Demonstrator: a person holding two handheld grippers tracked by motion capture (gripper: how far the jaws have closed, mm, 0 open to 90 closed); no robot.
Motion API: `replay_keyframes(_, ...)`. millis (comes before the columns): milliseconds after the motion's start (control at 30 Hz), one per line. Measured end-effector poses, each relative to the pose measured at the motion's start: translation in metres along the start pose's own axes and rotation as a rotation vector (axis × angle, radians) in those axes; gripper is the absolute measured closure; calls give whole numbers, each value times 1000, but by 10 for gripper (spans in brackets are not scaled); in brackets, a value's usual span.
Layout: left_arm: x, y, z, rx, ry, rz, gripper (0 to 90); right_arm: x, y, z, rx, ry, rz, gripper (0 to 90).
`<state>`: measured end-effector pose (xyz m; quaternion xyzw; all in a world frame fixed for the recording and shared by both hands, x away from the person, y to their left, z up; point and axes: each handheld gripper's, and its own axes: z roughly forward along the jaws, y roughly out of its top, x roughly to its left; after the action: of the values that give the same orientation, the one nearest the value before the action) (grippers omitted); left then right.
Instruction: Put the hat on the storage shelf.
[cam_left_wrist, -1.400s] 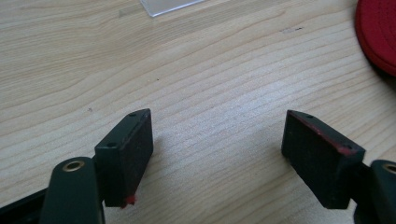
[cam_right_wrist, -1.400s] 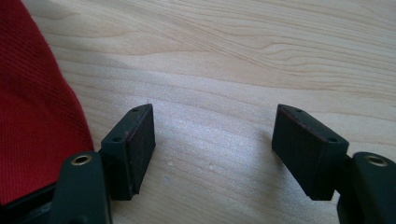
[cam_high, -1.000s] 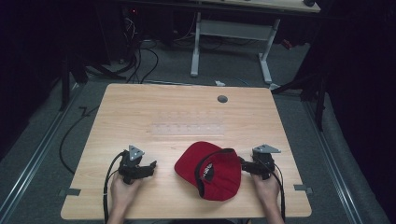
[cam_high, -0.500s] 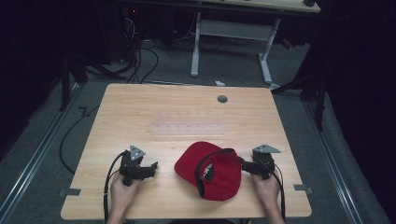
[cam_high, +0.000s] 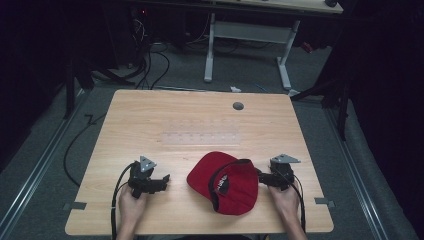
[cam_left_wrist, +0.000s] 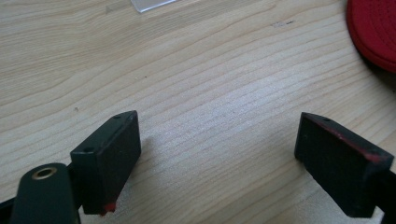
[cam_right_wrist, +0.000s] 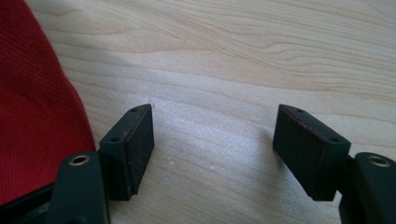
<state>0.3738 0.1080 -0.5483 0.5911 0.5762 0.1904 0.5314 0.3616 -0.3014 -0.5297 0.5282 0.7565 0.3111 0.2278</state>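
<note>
Two grippers rest low on the wooden table (cam_high: 150, 125); the left gripper (cam_high: 162, 181) has just been opening its jaws, now spread over bare wood; the right gripper (cam_high: 261, 177), jaws also spread and empty, sits just beside the red cap (cam_high: 225, 182), which lies between them.

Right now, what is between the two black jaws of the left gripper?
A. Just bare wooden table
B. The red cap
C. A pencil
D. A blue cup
A: in the left gripper view the left gripper has its jaws wide apart with only the wooden table between them; they have just been opening, and the red cap lies off to the side.
</note>
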Motion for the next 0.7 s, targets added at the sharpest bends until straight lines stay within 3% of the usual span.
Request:
replay_keyframes(133,0,0,0,0,-1,0,149,-2,4,-1,15,18,17,361)
replay_keyframes(467,0,0,0,1,-1,0,149,3,8,-24,-78,89,38,401)
replay_keyframes(700,0,0,0,1,-1,0,149,9,10,-40,-119,124,10,384)
